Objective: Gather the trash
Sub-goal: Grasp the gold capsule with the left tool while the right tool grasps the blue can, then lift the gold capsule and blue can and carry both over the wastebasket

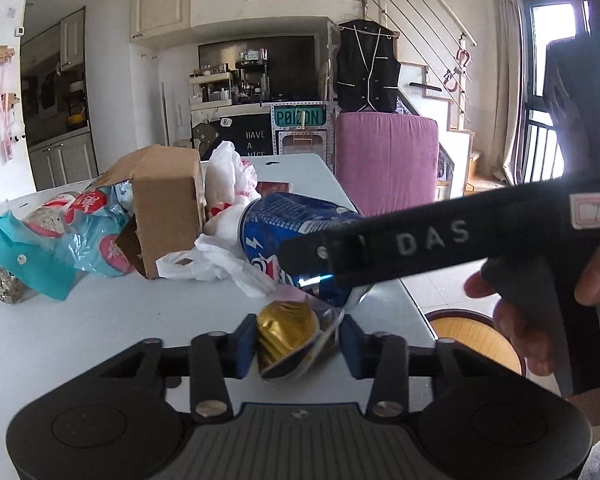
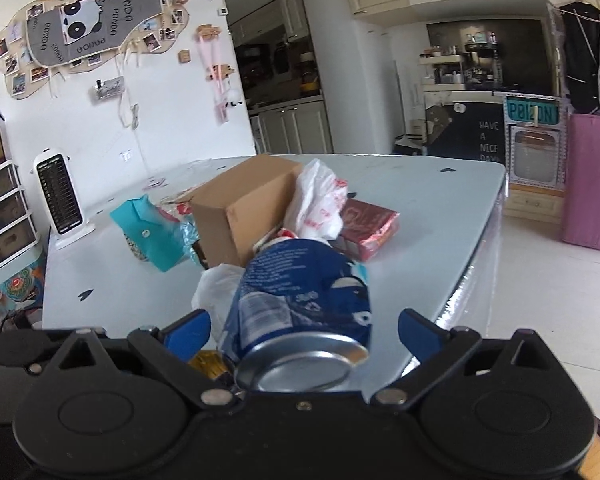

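We're mid-pickup, two pieces of trash at once, near edge of the table. Left gripper is bracketing the gold wrapper: jaws partly open, left pad looks to be touching it, right pad just clear, so not clamped yet. Right gripper is straddling the blue can, which is lying on its side with its base toward us; jaws wide, both pads apart from it, holding nothing. Next, we're judging: closing on each, then lifting. Farther back we're seeing the white plastic bag, cardboard box, red packet and teal pouch waiting.
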